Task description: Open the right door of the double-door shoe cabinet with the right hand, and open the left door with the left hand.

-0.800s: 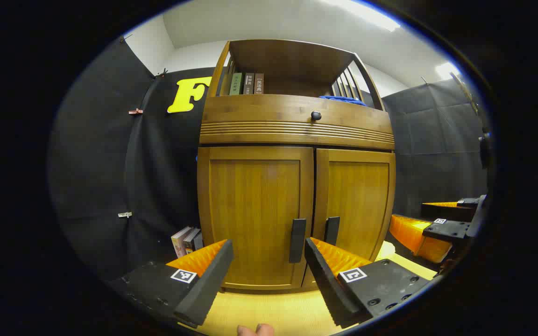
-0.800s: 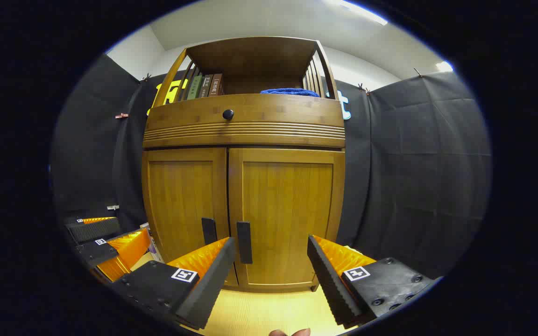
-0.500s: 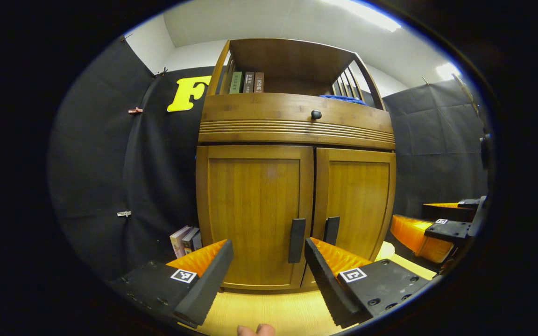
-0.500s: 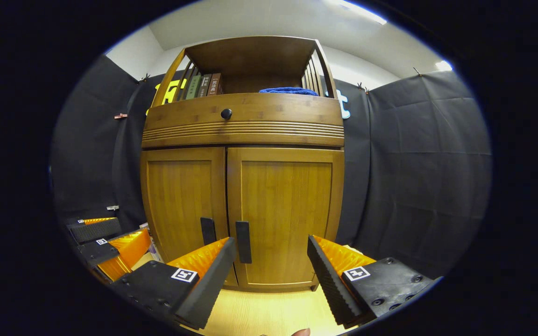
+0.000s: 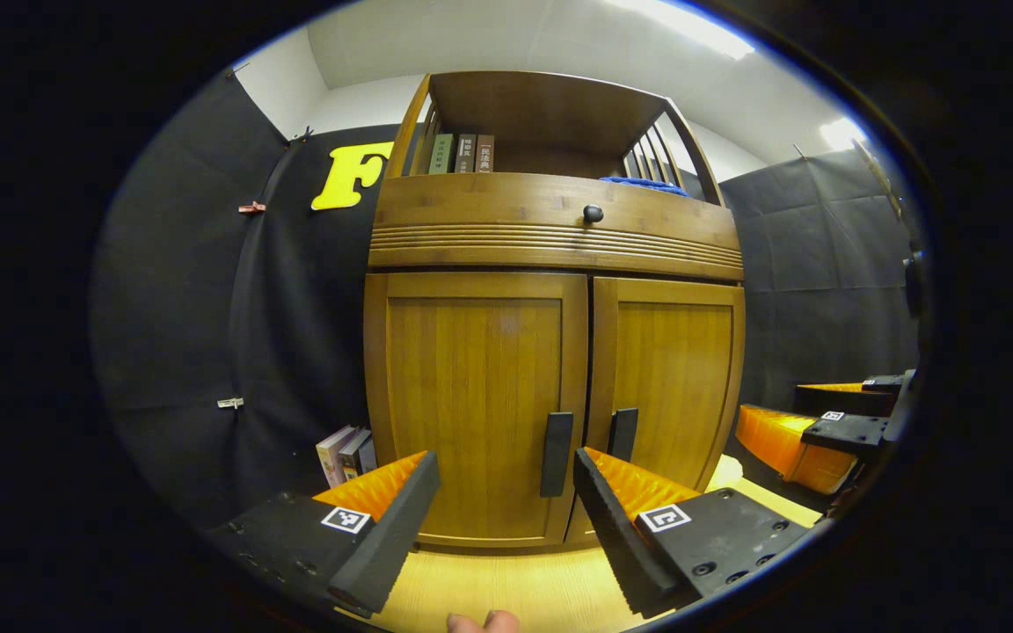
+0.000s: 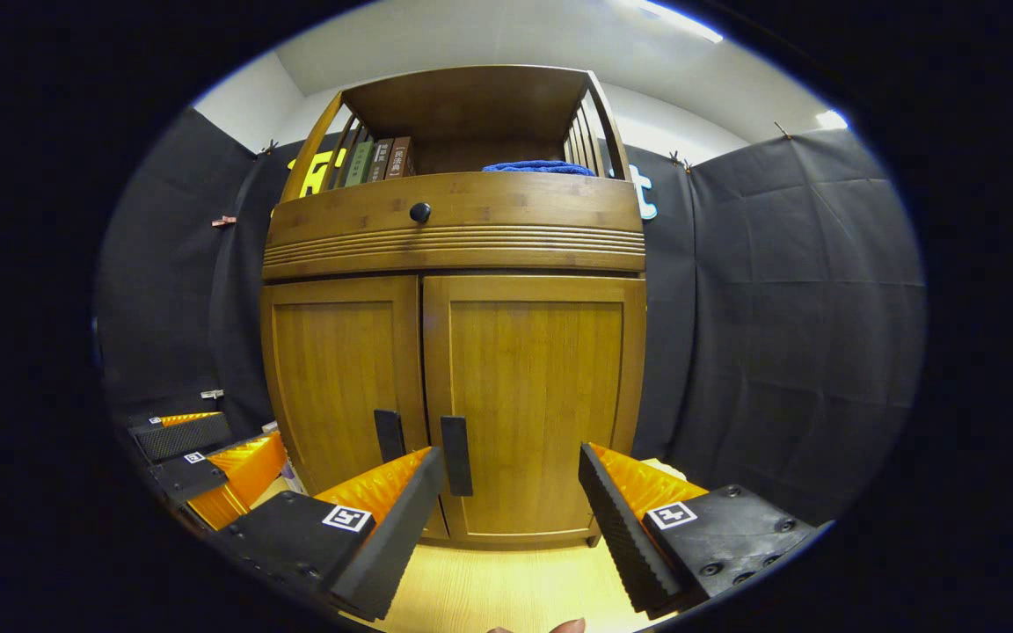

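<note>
Both doors remain closed as the wide-open left gripper (image 5: 506,479) and right gripper (image 6: 513,475) have edged slightly closer to the shoe cabinet (image 6: 454,264), neither touching a handle yet.

Your left gripper (image 5: 506,479) is held level with its fingers spread wide, gripping nothing. Your right gripper (image 6: 511,475) is level too, fingers equally wide apart.

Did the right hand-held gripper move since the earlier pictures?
Yes, slightly. In the right gripper view the shoe cabinet looks a little larger and its right door handle sits higher against the right hand-held gripper, so it crept toward the cabinet.
</note>
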Motion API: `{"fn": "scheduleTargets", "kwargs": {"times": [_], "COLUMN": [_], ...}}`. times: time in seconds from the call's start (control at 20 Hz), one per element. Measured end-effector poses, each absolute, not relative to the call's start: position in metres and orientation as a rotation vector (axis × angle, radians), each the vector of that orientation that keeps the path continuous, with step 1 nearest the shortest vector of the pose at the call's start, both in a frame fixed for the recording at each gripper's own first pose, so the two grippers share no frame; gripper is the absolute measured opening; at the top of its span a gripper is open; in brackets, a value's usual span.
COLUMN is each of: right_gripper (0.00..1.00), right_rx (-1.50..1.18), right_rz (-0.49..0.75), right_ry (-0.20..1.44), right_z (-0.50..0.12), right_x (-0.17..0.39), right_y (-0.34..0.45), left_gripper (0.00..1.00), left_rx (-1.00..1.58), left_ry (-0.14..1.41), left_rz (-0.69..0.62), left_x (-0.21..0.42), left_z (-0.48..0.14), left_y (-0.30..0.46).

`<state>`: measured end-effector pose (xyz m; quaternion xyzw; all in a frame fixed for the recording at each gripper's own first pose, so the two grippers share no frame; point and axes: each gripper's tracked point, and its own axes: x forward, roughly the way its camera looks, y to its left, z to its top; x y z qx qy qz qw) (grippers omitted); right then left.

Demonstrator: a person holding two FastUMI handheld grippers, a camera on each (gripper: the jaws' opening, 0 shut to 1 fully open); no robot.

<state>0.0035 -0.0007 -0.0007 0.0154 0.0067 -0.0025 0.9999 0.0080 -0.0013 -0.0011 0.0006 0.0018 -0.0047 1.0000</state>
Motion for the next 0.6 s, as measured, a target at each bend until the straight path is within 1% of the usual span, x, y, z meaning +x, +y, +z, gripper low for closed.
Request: {"fn": "scheduleTargets", "kwargs": {"times": [0.1, 0.15, 0.2, 0.35, 0.4, 0.5, 0.6], "right_gripper": [0.96, 0.98, 0.96, 0.96, 0.98, 0.96, 0.98], "right_rx": [0.038, 0.046, 0.057, 0.077, 0.079, 0.085, 0.081], "right_rz": [0.002, 0.013, 0.023, 0.038, 0.041, 0.046, 0.052], "right_ry": [0.022, 0.033, 0.042, 0.063, 0.073, 0.088, 0.099], "right_z": [-0.003, -0.005, -0.007, -0.018, -0.024, -0.034, -0.043], "right_x": [0.006, 0.007, 0.010, 0.020, 0.026, 0.047, 0.067], "right_y": [0.000, 0.000, 0.001, -0.001, -0.001, 0.002, 0.011], "left_gripper": [0.95, 0.95, 0.95, 0.95, 0.95, 0.95, 0.95], "left_rx": [0.004, 0.005, 0.005, 0.004, 0.004, 0.004, 0.006], "left_ry": [0.003, 0.003, 0.004, 0.018, 0.021, 0.029, 0.038], "left_rz": [-0.010, -0.009, -0.010, -0.012, -0.011, -0.010, -0.009], "left_x": [0.007, 0.006, 0.005, 0.002, 0.000, -0.003, -0.005], "left_z": [-0.002, -0.002, -0.003, -0.007, -0.009, -0.013, -0.017], "left_y": [-0.001, 0.000, -0.001, 0.000, 0.002, 0.006, 0.008]}}
